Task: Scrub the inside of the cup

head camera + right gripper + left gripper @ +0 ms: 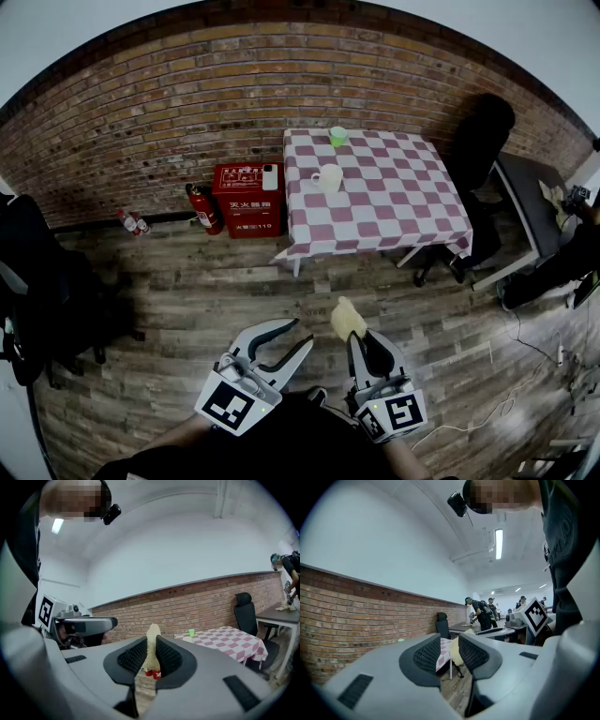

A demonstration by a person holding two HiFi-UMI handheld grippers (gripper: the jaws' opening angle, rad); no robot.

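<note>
- My right tongs (363, 339) are clamped on a pale yellow soft sponge (346, 319). Only its lower part sits between the pads, and the top stands free at 12 o'clock. I judge that the loose end could fold over or pull out once it is pushed into a cup.
- My left tongs (302, 334), at 9 o'clock of the right pair, stand wide apart with nothing between them. If they do not steady the cup first, scrubbing may shove it along or tip it.
- The white ceramic mug with a handle (328, 178), which I take to be the cup to scrub, is well apart at 12 o'clock. It stands on a table under a red-and-white checked cloth (403, 211), near the table's 9 o'clock edge. A sideways push could send it over that edge, and the cloth may drag with it.
- A small green cup (337, 136) stands at 12 o'clock of the mug, near the far edge. Reaching past the mug could knock it over, or I might scrub the wrong one.
</note>
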